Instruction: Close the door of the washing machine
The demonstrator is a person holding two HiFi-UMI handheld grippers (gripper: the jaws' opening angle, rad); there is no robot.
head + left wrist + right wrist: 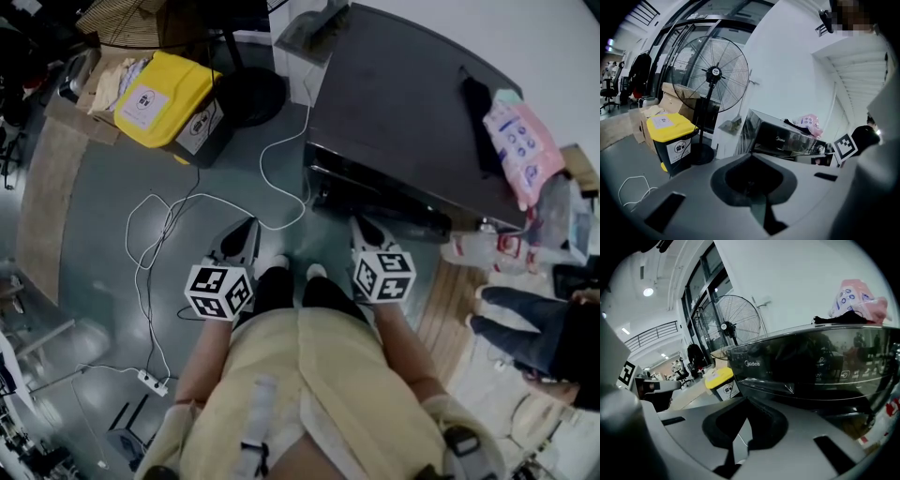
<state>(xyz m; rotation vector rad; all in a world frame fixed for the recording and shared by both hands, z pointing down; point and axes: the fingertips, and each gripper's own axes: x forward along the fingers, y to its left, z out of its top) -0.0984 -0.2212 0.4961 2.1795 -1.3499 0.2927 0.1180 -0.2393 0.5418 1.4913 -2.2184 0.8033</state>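
The grey glossy floor (84,272) fills the left and middle of the head view. At upper right stands the dark, box-shaped washing machine with a shiny black front panel (403,112). Its flat top slopes toward the right edge of the frame and its front faces the person. From these views I cannot tell whether its door is fully shut.

Left of it, at top centre, is the round black base of a wire-caged pedestal fan (248,94). Just beside that, further left, sits a black waste bin with a yellow lid (169,108).

Low in the middle of the frame, the left gripper (246,228) and the right gripper (364,225) each carry a black-and-white marker cube. Both point up the frame. The right one's tips are just short of the machine's front edge, and the left one is over bare floor. Each has its jaws drawn together with nothing between them.

On the machine's top at far right lies a pink printed plastic packet (520,145), with a black cloth (478,103) just beside it. A thin white cable (187,225) loops over the floor at centre left, down to a small white power strip (150,380).
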